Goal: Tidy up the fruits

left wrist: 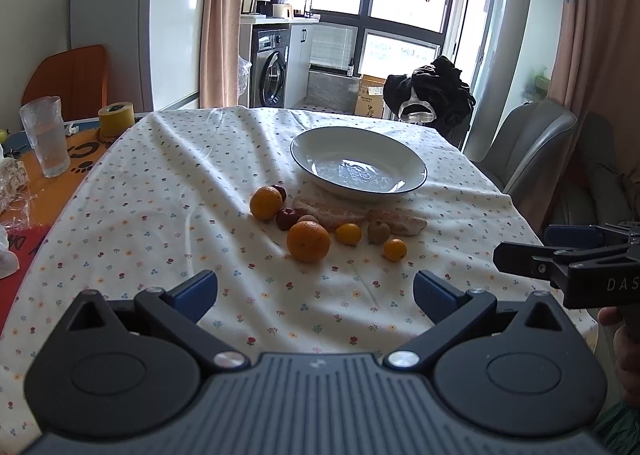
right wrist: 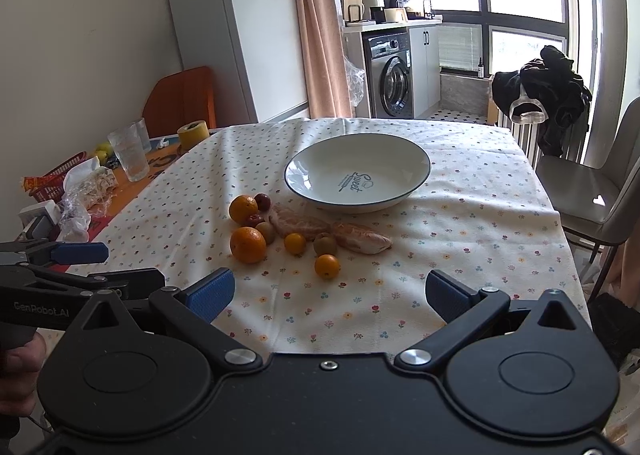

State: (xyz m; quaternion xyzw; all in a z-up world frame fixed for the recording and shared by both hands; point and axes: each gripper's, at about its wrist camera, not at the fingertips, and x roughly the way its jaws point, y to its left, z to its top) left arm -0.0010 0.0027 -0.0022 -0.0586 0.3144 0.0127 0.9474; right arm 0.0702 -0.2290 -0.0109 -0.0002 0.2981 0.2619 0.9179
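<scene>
A white bowl [left wrist: 358,163] [right wrist: 357,173] with a dark rim sits empty on the flowered tablecloth. In front of it lies a cluster of fruit: two oranges [left wrist: 308,241] [right wrist: 247,244], two small kumquats [left wrist: 395,249] [right wrist: 327,266], dark red jujubes [left wrist: 287,218] [right wrist: 263,201], brown kiwis [left wrist: 378,231] [right wrist: 324,243] and two peeled pomelo segments [left wrist: 332,213] [right wrist: 362,237]. My left gripper [left wrist: 316,291] hovers open in front of the fruit, nothing between its fingers. My right gripper [right wrist: 330,295] is likewise open and empty, beside the left one.
A glass [left wrist: 45,137] [right wrist: 128,153], a yellow tape roll [left wrist: 116,119] [right wrist: 193,133] and plastic wrappers [right wrist: 86,191] crowd the orange mat at the table's left. A grey chair [left wrist: 528,143] [right wrist: 592,191] stands at the right, an orange chair [right wrist: 180,103] at the far left.
</scene>
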